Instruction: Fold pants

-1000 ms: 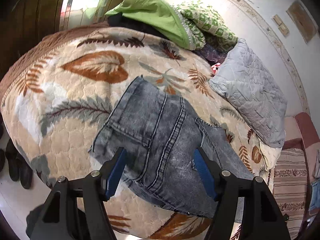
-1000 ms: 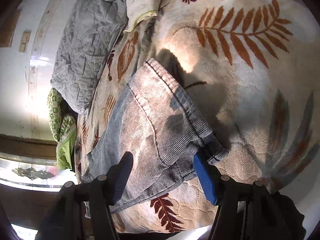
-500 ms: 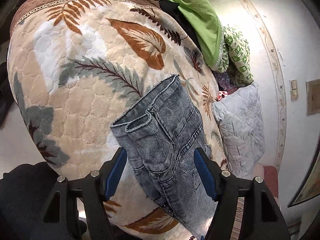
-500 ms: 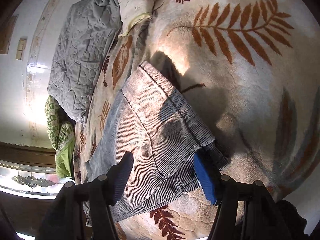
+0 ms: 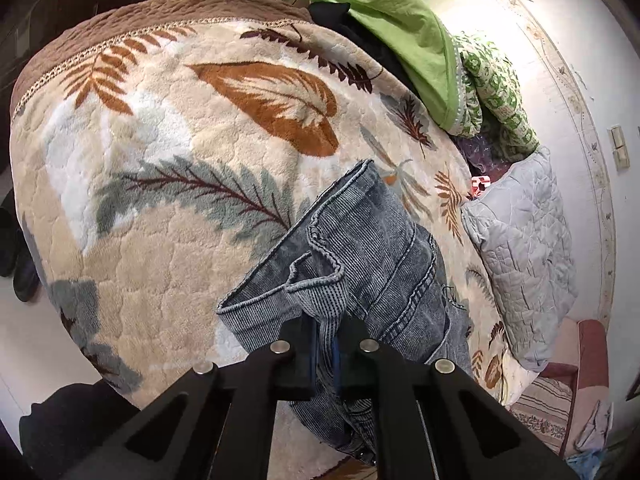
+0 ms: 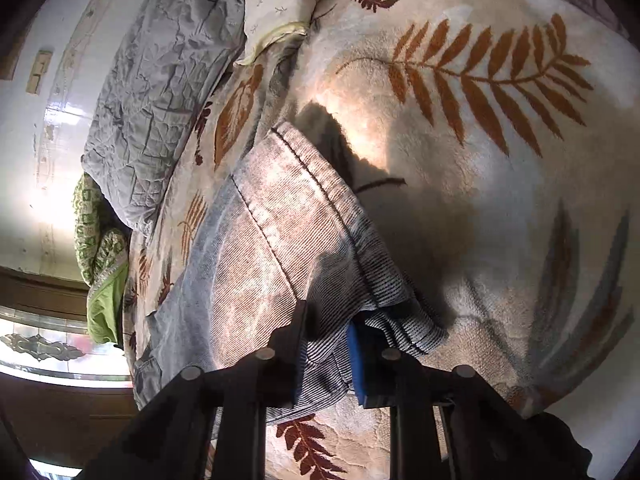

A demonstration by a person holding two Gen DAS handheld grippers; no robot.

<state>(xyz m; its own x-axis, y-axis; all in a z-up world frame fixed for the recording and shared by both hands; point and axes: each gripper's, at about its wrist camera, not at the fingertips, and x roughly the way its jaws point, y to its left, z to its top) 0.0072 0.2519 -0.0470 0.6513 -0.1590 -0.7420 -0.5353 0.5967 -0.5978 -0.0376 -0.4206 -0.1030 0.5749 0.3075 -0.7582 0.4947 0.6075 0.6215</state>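
1. Two views, taken in turn; the left wrist comes first. The left gripper (image 5: 327,350) pinches a bunched fold at the near end of the grey jeans (image 5: 372,248), its pads pressed tight on the cloth. The jeans lie on the leaf-patterned blanket (image 5: 168,128) that covers the bed. Their long axis runs up and away from the gripper towards the far side, with a grey quilted pillow (image 5: 524,252) just beside them on the right and a green cloth (image 5: 404,32) heaped well beyond. This hand holds one end of the garment, so any fold made from here would have to carry that end along the length.

2. Right wrist next: the right gripper (image 6: 326,346) clamps the ribbed hem at the opposite end of the jeans (image 6: 280,232), blue pad against the cloth. The garment stretches up and to the left from the gripper towards the pillow (image 6: 160,92). Bare blanket (image 6: 480,184) lies to the right. Each hand sits on its own end, neither nearer the middle.

3. Against the pictures of a second ago, both pairs of jaws stood spread wide astride the denim with nothing pinched; now both are closed on it. The left view has also swung, showing the jeans narrower and more end-on, while the right view is almost unchanged.
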